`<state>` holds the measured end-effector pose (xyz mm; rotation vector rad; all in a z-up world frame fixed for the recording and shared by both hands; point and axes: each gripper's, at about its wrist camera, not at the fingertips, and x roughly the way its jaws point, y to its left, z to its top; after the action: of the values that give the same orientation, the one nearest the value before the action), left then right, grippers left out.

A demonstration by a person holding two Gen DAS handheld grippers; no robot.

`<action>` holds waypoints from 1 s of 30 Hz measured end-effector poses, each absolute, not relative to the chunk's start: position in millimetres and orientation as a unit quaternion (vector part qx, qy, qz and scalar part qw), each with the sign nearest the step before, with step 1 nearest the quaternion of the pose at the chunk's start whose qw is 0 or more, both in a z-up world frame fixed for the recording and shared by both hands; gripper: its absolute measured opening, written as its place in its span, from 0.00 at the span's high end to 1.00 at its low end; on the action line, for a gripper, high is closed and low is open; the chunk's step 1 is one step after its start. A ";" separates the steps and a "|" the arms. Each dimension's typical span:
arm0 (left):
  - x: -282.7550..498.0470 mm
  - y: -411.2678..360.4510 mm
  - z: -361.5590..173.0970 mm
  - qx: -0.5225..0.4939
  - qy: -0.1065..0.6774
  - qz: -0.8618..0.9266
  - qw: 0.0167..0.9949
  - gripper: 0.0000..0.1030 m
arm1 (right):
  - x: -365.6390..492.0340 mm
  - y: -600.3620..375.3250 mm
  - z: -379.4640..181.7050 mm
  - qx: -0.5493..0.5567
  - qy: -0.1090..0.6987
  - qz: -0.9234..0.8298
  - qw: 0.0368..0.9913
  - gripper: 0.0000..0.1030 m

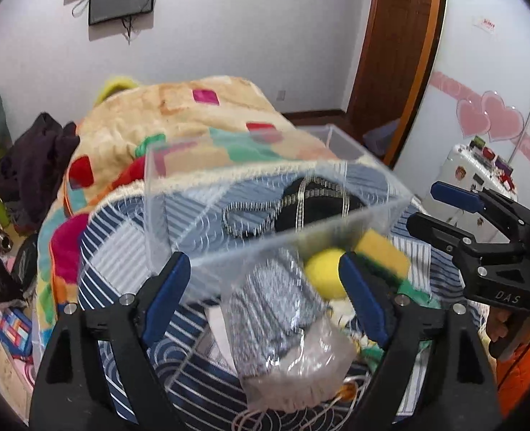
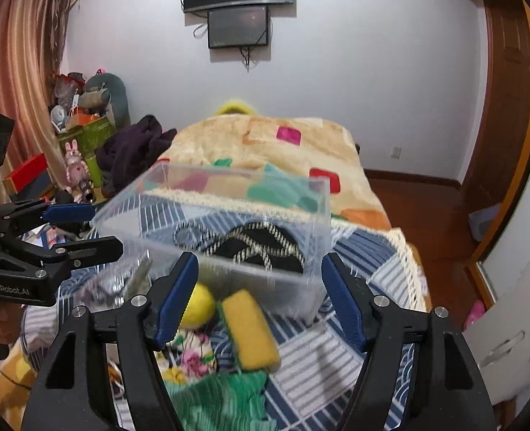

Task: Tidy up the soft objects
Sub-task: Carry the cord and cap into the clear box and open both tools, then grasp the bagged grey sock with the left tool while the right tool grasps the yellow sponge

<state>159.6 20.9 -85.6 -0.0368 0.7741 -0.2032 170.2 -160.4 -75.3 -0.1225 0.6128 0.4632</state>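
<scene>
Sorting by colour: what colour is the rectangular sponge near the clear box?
Yellow rectangular sponge with a green underside; clearest in the right wrist view.

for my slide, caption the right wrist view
Open right gripper above a yellow sponge and yellow ball, clear plastic box behind.

Even indoor light, soft shadows, strong fisheye bending, dark vignetted corners, motion-blurred foreground.

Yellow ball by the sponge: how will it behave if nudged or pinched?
The yellow ball looks round and matte, so it would probably roll off the bedspread if nudged. It seems foam-like, likely light and squashy under a pinch, beside the sponge.
</scene>
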 end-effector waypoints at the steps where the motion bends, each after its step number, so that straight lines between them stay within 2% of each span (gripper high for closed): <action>1: 159.7 21.1 -92.3 -0.020 0.385 -0.099 0.917 0.17 | 170.2 -159.9 -80.1 -0.062 0.304 0.225 0.924 0.34; 7: 154.2 23.2 -114.5 -0.034 0.401 -0.105 0.910 0.18 | 169.0 -164.6 -111.0 -0.062 0.338 0.217 0.914 0.34; 11: 156.8 20.3 -122.1 -0.042 0.411 -0.121 0.902 0.34 | 170.5 -164.2 -128.9 -0.056 0.363 0.224 0.903 0.36; 14: 155.1 16.5 -125.5 -0.040 0.412 -0.127 0.901 0.42 | 168.1 -162.9 -134.4 -0.056 0.373 0.233 0.896 0.53; 16: 152.1 15.5 -126.6 -0.038 0.410 -0.131 0.902 0.48 | 166.7 -163.0 -137.0 -0.055 0.380 0.240 0.892 0.68; 17: 151.0 15.9 -126.8 -0.039 0.408 -0.132 0.903 0.55 | 165.9 -164.1 -137.9 -0.054 0.381 0.243 0.890 0.69; 21: 144.9 15.3 -130.3 -0.039 0.401 -0.125 0.907 0.63 | 160.1 -166.2 -135.2 -0.052 0.373 0.246 0.893 0.72; 24: 142.2 16.3 -128.3 -0.040 0.395 -0.118 0.910 0.68 | 156.8 -167.6 -129.7 -0.053 0.364 0.247 0.897 0.73; 30: 134.5 18.1 -117.5 -0.035 0.384 -0.114 0.916 0.71 | 148.5 -168.6 -116.3 -0.050 0.344 0.250 0.904 0.73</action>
<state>134.5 18.1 -117.5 -0.0713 0.7909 -0.2339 148.5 -168.6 -116.3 -0.1042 0.7113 0.5173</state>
